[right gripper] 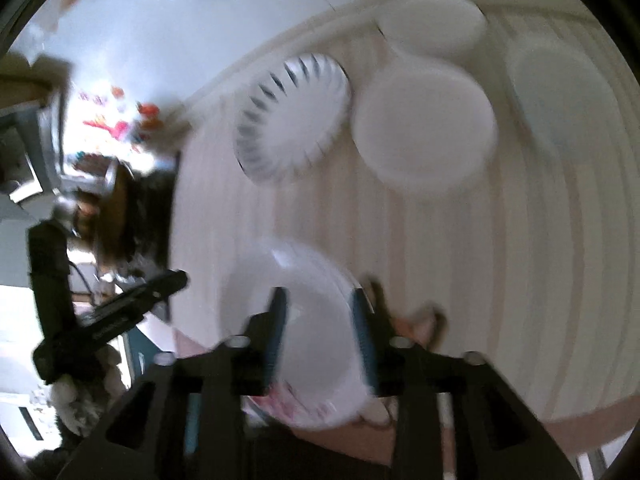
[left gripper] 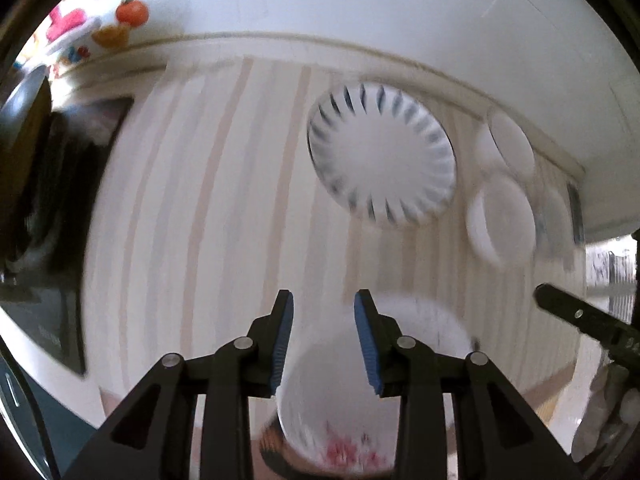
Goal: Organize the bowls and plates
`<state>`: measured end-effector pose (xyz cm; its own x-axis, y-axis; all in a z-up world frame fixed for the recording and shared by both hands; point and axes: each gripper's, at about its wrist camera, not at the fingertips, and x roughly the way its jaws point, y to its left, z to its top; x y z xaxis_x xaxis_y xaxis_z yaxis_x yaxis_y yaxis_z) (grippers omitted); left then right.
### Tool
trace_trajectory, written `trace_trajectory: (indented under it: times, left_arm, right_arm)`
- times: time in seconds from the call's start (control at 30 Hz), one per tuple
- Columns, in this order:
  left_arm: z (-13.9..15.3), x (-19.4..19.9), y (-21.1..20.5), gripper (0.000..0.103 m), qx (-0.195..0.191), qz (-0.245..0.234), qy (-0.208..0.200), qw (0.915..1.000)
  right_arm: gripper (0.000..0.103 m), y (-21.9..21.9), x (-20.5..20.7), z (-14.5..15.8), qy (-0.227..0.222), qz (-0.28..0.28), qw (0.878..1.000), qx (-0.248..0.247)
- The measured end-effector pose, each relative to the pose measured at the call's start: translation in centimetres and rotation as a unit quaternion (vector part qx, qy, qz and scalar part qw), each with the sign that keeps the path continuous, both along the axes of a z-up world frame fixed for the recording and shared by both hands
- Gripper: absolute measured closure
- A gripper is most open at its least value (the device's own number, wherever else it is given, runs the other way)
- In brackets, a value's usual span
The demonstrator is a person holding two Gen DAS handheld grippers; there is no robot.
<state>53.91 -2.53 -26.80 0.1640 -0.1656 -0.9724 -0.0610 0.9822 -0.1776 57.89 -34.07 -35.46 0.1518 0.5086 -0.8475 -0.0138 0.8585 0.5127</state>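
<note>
A table with a striped cloth [left gripper: 224, 200] holds a white plate with dark blue rim strokes [left gripper: 382, 156] and two plain white bowls [left gripper: 502, 220] to its right. Near the front edge, a white bowl with a red pattern [left gripper: 336, 400] lies under my left gripper [left gripper: 324, 298], whose jaws stand apart with nothing pinched. In the blurred right wrist view that bowl [right gripper: 304, 340] shows below my right gripper [right gripper: 316, 296], whose blue pads [right gripper: 278, 320] are spread and not pressing on it. The stroked plate [right gripper: 292, 120] and a plain bowl [right gripper: 424, 128] lie farther back.
Another white bowl [right gripper: 432, 20] and a pale dish [right gripper: 560, 92] sit at the table's far side by the wall. Dark clutter [left gripper: 44, 184] borders the left table edge. Colourful stickers [left gripper: 120, 20] mark the wall. The other gripper shows at each view's side [left gripper: 580, 320].
</note>
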Motion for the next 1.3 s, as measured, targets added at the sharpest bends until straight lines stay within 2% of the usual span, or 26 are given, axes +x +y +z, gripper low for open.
trace_trajectory:
  times: [0.1, 0.23, 0.37, 0.47, 0.57, 0.7, 0.8, 0.9, 1.07, 1.3]
  left_arm:
    - [-1.4, 5.0, 1.0, 0.074, 0.005, 0.006, 0.015, 0.9999]
    - [-4.9, 10.3, 1.8, 0.074, 0.001, 0.015, 0.054, 0.9985]
    - [-7.9, 12.9, 2.1, 0.074, -0.004, 0.013, 0.082, 0.9965]
    - [-10.0, 14.1, 1.8, 0.074, -0.007, 0.001, 0.101, 0.9949]
    - [-11.0, 14.4, 1.5, 0.074, -0.020, -0.006, 0.105, 0.9943]
    - [-11.1, 14.3, 0.9, 0.088, -0.039, -0.017, 0.094, 0.9946]
    - [-10.8, 14.1, 0.8, 0.088, -0.030, -0.020, 0.088, 0.9954]
    - [-10.5, 13.6, 0.6, 0.088, -0.017, -0.027, 0.079, 0.9963]
    - [-9.3, 12.4, 0.7, 0.088, -0.010, -0.032, 0.066, 0.9972]
    - [-5.6, 9.7, 1.6, 0.088, -0.009, -0.031, 0.043, 0.9985]
  right_arm:
    - [0.058, 1.2, 5.1, 0.8, -0.018, -0.004, 1.000, -0.016]
    - [0.058, 2.6, 12.6, -1.1, -0.004, -0.013, 0.998, -0.056]
    - [0.058, 3.3, 17.1, -3.9, 0.023, -0.014, 0.995, -0.095]
    - [0.058, 3.3, 18.8, -5.8, 0.038, -0.009, 0.992, -0.117]
    - [0.059, 3.2, 19.3, -7.3, 0.045, -0.002, 0.990, -0.132]
    - [0.085, 3.8, 19.9, -8.0, 0.041, 0.012, 0.989, -0.141]
    - [0.093, 4.2, 19.9, -8.5, 0.034, 0.023, 0.987, -0.153]
    - [0.093, 4.8, 19.6, -8.5, 0.018, 0.032, 0.985, -0.171]
    - [0.093, 5.3, 19.7, -8.4, 0.008, 0.037, 0.985, -0.170]
    - [0.093, 5.2, 18.1, -6.2, -0.010, 0.043, 0.986, -0.160]
